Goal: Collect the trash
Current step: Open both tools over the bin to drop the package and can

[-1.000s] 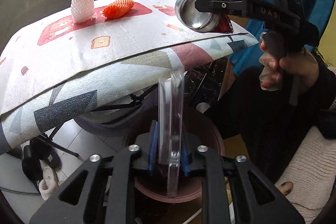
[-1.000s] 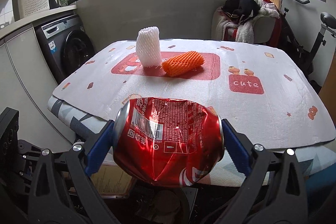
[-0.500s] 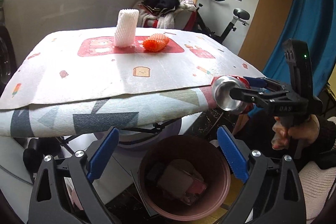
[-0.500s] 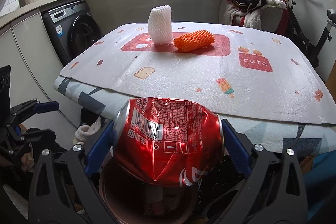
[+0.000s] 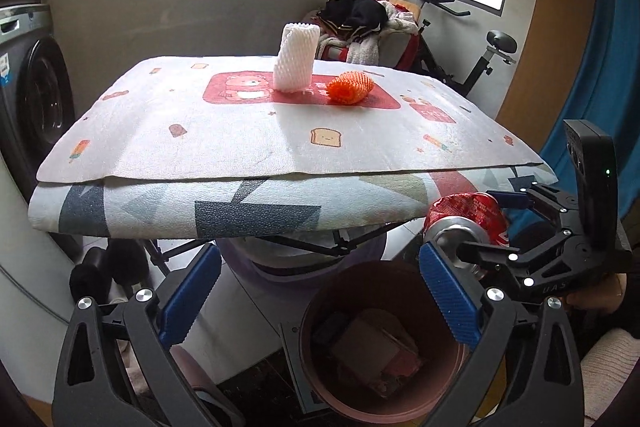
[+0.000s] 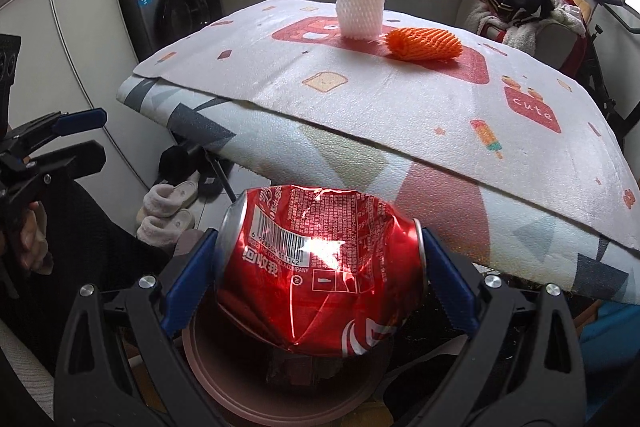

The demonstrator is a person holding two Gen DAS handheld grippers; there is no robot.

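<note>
My right gripper point(image 6: 318, 279) is shut on a crushed red soda can point(image 6: 320, 267), holding it by its two ends just above the pink-brown bin point(image 6: 208, 359). In the left wrist view the can point(image 5: 468, 219) hangs in that gripper point(image 5: 490, 227) over the bin's right rim point(image 5: 306, 323). The jaws of my left gripper point(image 5: 320, 291) are opening wide, with nothing between them, over the bin's left side. Flat trash point(image 5: 380, 351) lies inside the bin. On the table stand a white foam net point(image 5: 296, 57) and an orange foam net point(image 5: 350, 87).
The table's printed mat point(image 5: 240, 139) overhangs the bin. A washing machine point(image 6: 172, 7) stands at the left, slippers point(image 6: 168, 215) lie on the floor under the table. A chair piled with clothes point(image 5: 360, 23) and an exercise bike point(image 5: 488, 59) stand behind.
My left gripper let go of a clear flat plastic piece and its jaws spread wide. The right gripper came down with the can from table height to just over the bin.
</note>
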